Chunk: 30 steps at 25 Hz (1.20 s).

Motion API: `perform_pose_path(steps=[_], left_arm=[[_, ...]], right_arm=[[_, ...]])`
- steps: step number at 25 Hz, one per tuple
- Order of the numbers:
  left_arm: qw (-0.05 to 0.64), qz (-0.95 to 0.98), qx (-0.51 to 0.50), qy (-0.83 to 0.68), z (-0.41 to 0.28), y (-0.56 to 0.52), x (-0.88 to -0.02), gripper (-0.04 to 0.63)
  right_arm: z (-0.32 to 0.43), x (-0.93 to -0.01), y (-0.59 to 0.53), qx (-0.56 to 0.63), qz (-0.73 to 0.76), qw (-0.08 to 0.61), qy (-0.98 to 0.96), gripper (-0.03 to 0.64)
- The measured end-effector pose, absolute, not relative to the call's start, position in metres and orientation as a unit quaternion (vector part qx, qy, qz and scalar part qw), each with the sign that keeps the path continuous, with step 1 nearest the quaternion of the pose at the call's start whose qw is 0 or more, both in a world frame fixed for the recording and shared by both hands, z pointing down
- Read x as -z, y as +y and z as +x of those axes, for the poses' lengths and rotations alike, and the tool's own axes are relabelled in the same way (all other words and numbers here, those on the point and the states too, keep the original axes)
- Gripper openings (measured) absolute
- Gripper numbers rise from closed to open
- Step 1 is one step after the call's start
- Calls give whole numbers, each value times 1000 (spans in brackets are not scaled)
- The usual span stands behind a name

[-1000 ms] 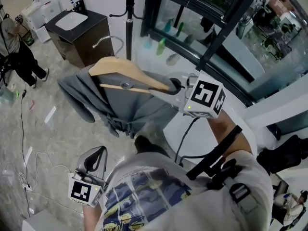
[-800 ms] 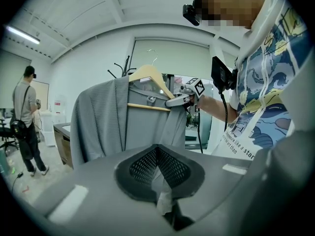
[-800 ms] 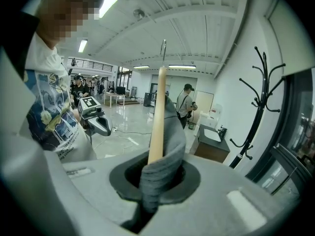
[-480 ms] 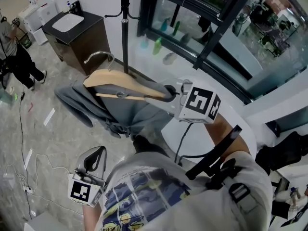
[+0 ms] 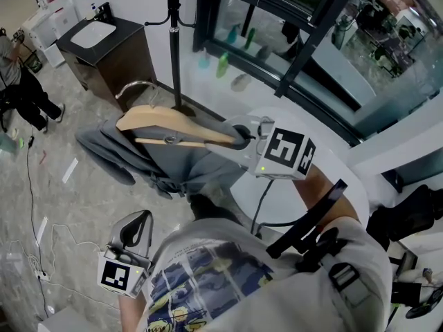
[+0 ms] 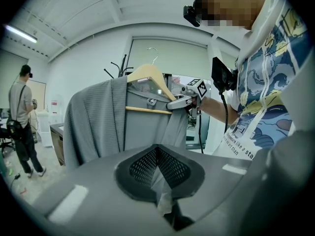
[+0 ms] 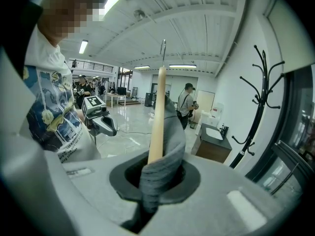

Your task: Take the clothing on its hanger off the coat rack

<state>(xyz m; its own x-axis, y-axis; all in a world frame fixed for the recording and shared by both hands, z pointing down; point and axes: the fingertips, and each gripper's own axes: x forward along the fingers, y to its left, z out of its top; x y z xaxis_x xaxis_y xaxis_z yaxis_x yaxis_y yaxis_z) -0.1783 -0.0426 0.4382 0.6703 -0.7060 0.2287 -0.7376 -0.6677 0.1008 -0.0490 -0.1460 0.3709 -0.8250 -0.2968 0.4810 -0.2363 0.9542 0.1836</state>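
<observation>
Head view: a pale marbled floor (image 5: 69,206) is seen far below, with a thin cable (image 5: 31,178) trailed across it at the left. A black coat rack (image 5: 173,33) stands against the white wall. Beside it is a dark vanity cabinet (image 5: 118,57) with a white sink (image 5: 92,34) set in its top. A dark-framed glazed partition (image 5: 304,40) runs along the right, and green bottles (image 5: 223,64) are lined up behind its glass. A round white bench (image 5: 277,192) lies under the right arm. A person (image 5: 21,88) stands at the far left.

The wooden hanger (image 5: 173,120) is held clear of the rack, out over the floor. The grey garment (image 5: 180,161) is draped over it. The right gripper (image 5: 242,133) is clamped on one end of the hanger, and in the right gripper view its fingers (image 7: 162,181) are closed on both the wooden arm and the fabric. The left gripper (image 5: 138,223) is held low near the body, well apart from the garment. Its fingers (image 6: 157,168) are drawn together and nothing is gripped.
</observation>
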Motion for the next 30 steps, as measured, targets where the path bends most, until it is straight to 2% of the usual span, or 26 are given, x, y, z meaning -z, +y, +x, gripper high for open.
perform_pose_path(steps=[30], left_arm=[[108,912,-91,-384,-175,-49,-447,3]], right_arm=[[-45,-385,-158,45,152,269,-950,6]])
